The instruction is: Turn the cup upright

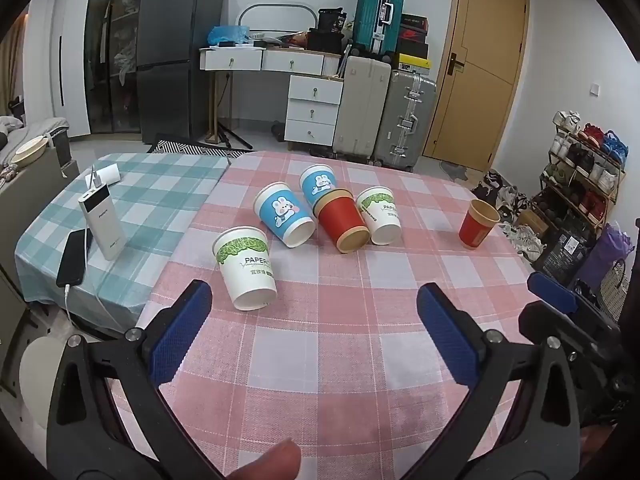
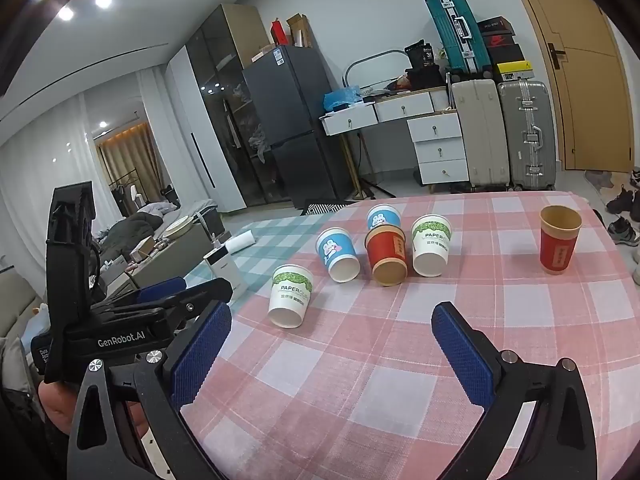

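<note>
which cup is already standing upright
The red cup far right, apart from the rest, open mouth up. The other five lie tipped on the pink cloth.

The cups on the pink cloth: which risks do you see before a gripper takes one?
The red cup lies touching the blue rabbit cup and a white cup, so a grab there may knock them rolling. The near white cup lies by the cloth's left side and might roll off.

bench [image 1: 360, 360]: pink check cloth
power bank [image 1: 102, 226]: beside phone [image 1: 72, 258]
fridge [image 1: 178, 50]: against the wall
suitcases [image 1: 404, 120]: by door [image 1: 480, 60]
</note>
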{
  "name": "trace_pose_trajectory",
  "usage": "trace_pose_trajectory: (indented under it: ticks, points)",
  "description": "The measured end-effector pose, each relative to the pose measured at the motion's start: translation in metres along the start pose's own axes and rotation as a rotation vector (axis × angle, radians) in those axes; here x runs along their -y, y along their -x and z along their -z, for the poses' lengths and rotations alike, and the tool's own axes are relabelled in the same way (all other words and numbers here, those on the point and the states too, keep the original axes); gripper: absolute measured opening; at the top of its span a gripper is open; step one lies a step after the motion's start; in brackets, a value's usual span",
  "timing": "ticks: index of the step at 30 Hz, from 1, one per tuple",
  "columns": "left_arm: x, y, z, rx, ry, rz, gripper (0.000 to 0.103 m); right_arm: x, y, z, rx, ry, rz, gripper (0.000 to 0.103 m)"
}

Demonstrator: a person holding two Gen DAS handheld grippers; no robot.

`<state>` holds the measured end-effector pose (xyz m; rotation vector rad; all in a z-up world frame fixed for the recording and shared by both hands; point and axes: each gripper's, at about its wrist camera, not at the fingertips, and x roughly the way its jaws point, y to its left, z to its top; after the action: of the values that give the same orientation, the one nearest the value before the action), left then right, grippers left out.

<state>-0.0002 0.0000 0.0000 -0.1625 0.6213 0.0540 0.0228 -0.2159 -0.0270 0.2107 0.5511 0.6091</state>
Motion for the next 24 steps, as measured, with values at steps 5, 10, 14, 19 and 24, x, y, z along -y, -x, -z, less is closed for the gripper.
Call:
trace_pose_trajectory:
  ticks: [5, 10, 14, 19, 24]
  points:
    - [0.0001, -0.0006, -0.0002, 0.004, -0.002, 0.0, 0.103, -0.0009, -0.0011, -0.0004, -0.007, 0.004, 0.002, 0.102]
    - [0.0001, -0.0006, -0.0002, 0.004, -0.001, 0.0, 0.103, -0.0024, -0.0007, 0.0, -0.006, 0.008, 0.004, 0.102]
    - [0.0, -0.0007, -0.0002, 0.005, -0.001, -0.001, 0.103, -0.0014, -0.0013, 0.0001, -0.008, 0.006, 0.003, 0.102]
    - [0.0001, -0.0006, -0.0001, 0.004, -0.001, -0.002, 0.103, 0.0004, -0.0014, 0.0006, -0.008, 0.003, 0.001, 0.102]
    - [0.0001, -0.0011, -0.0003, 0.004, -0.001, -0.002, 0.103, -0.0029, -0.0037, 0.0012, -0.009, 0.004, 0.004, 0.102]
